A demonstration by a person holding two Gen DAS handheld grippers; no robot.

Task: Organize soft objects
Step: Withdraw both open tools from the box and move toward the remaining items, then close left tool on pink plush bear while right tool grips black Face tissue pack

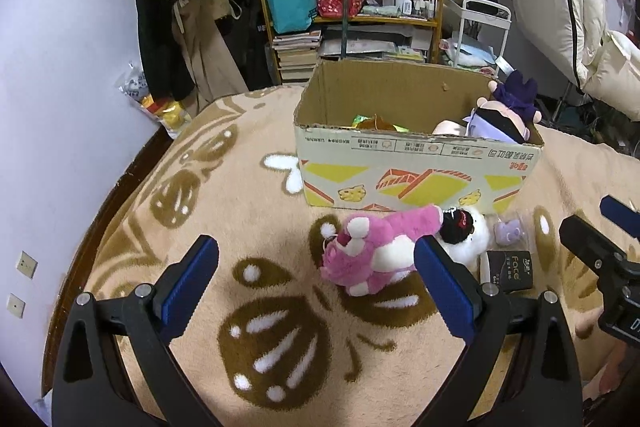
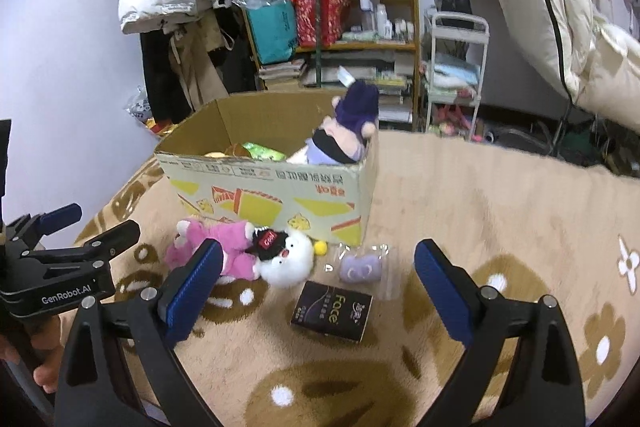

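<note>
While both grippers' jaws gape empty, two plush toys (image 2: pixel 248 255) lie before one box (image 2: pixel 280 195).

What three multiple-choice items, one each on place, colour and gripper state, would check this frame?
1. Where does the pink plush bear lie?
A. inside the printed cardboard box
B. on the beige patterned blanket in front of the box
C. on the shelf

2. What colour are the gripper pads?
A. red
B. green
C. blue

3. How is the left gripper?
A. open, empty
B. shut on the bear
C. shut on the box

Answers: 1 B, it lies on the blanket before the box; 2 C, blue strips line the fingers; 3 A, jaws spread, nothing between.
</note>
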